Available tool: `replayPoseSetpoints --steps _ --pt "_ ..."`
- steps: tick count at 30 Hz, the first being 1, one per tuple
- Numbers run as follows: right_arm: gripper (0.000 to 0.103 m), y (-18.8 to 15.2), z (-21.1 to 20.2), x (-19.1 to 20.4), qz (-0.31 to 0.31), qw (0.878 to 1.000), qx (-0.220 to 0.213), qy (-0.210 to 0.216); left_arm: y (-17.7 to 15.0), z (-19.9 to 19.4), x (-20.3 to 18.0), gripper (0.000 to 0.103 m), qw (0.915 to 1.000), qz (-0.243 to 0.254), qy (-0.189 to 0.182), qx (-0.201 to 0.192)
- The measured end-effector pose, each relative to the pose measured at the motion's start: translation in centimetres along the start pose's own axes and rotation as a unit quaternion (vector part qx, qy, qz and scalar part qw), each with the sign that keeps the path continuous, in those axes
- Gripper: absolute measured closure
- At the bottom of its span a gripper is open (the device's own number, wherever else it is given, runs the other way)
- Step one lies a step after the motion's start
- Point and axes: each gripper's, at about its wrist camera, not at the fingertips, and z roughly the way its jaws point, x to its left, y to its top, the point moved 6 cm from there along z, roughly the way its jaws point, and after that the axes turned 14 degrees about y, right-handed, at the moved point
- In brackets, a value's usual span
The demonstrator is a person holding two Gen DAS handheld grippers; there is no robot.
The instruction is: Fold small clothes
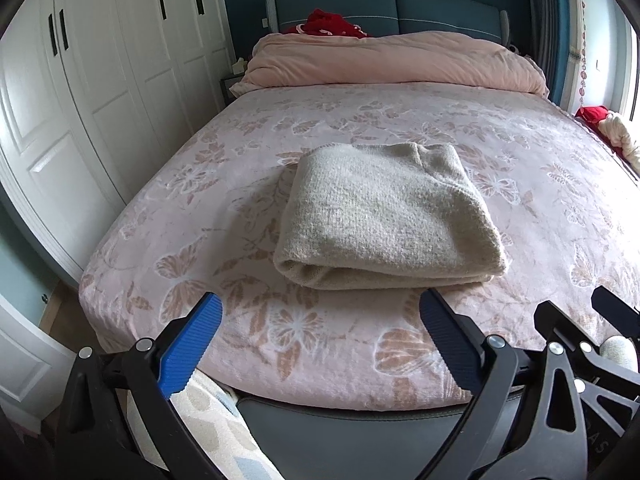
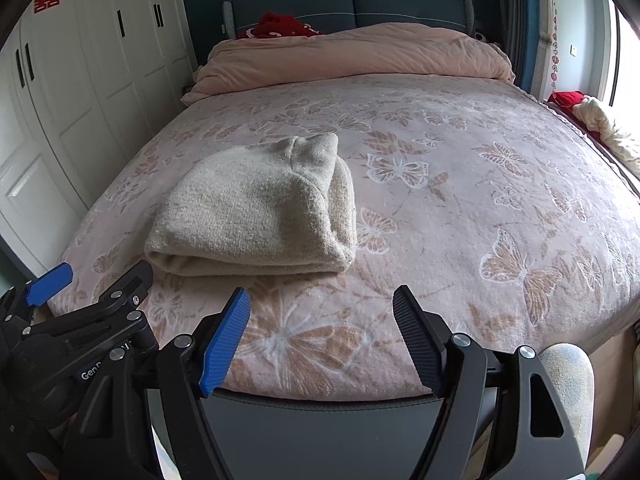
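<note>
Both the left gripper (image 1: 320, 312) and the right gripper (image 2: 322, 306) are held side by side, tilted downward, jaws spread, nothing gripped.

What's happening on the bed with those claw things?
A person is folding clothes with two hand-held grippers. A beige knitted sweater lies folded into a neat bundle on the pink butterfly-patterned bedspread. The left gripper and the right gripper both hang open near the bed's foot, holding nothing.

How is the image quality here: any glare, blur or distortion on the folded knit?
Left wrist view: sharp; fisheye bows the wardrobe; folded knit evenly lit, soft shadow at its left. Right wrist view: window blown out at right edge, knit clear, dark corner vignetting.
</note>
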Motion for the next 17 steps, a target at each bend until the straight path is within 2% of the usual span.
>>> replayPoseSetpoints --steps 10,17 --pt "0.033 -0.14 0.06 0.61 -0.001 1.0 0.0 -0.003 0.24 0.16 0.32 0.008 0.9998 0.001 0.019 0.0" --pt "0.033 -0.15 0.01 0.76 -0.003 1.0 -0.002 -0.001 0.24 0.16 0.61 0.008 0.9998 -0.003 0.02 -0.003"
